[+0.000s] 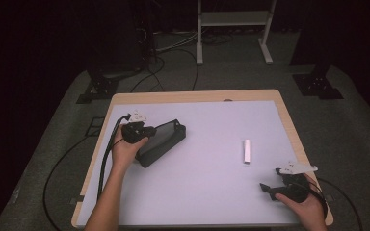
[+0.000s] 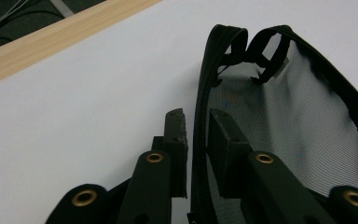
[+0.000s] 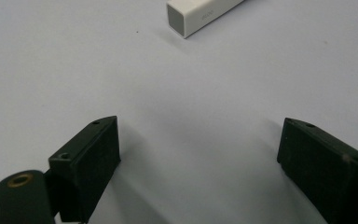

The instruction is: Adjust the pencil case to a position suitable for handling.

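The black zippered pouch (image 2: 303, 116) has a fine, see-through mesh cloth side, edged by a ribbed zip tape and matt woven straps. The white rectangular block (image 3: 200, 14) looks like smooth, slightly satin plastic. The worktop (image 1: 197, 192) carries a matt, pale lilac sheet framed by a light, grained wood rim. The left gripper (image 2: 196, 140) has matt black plastic jaws with brass-coloured metal rivets and roughened pads.
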A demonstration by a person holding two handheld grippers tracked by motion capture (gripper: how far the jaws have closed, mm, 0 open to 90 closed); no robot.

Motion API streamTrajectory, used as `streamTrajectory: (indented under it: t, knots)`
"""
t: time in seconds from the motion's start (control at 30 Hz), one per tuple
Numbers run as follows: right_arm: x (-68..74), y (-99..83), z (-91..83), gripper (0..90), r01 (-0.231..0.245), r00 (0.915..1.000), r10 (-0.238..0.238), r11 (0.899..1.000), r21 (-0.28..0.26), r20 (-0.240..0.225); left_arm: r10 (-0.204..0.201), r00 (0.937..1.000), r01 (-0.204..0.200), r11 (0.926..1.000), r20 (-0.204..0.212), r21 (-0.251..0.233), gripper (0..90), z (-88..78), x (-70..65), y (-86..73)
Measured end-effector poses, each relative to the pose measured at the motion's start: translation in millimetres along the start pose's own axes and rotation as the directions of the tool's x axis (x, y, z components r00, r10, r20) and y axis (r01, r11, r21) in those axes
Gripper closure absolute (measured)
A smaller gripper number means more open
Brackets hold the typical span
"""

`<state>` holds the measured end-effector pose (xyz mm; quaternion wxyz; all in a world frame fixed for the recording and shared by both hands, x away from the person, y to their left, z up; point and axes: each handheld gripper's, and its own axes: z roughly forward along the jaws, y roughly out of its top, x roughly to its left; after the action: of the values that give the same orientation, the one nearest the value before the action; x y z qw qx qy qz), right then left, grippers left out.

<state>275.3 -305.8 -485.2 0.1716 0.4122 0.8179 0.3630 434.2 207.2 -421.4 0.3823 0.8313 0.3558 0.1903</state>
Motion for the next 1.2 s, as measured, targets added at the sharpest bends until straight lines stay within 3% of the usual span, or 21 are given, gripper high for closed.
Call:
streamTrajectory:
  t: [0.27, 0.6, 0.9, 1.2]
  knots:
    - [0.1, 0.0, 0.0, 11.9, 0.000, 1.0000, 0.000, 1.000, 0.000, 0.001, -0.010, 0.9998, 0.010, 0.9999, 0.017, 0.003, 88.1, 1.6, 2.8, -0.4]
    - [0.1, 0.0, 0.0, 11.8, 0.000, 1.0000, 0.000, 1.000, 0.000, 0.001, -0.007, 0.9990, 0.007, 0.9999, 0.044, -0.010, 88.5, -2.1, 1.9, 1.5]
    - [0.1, -0.1, 0.0, 11.8, 0.001, 1.0000, -0.001, 1.000, 0.000, 0.001, 0.021, 0.9958, -0.020, 0.9997, 0.089, -0.015, 88.5, -8.7, -4.5, 5.8]
    - [0.1, -0.1, -0.1, 11.8, 0.001, 1.0000, -0.001, 1.000, 0.000, 0.001, 0.039, 0.9879, -0.035, 0.9989, 0.150, -0.031, 88.6, -12.6, -13.3, 8.7]
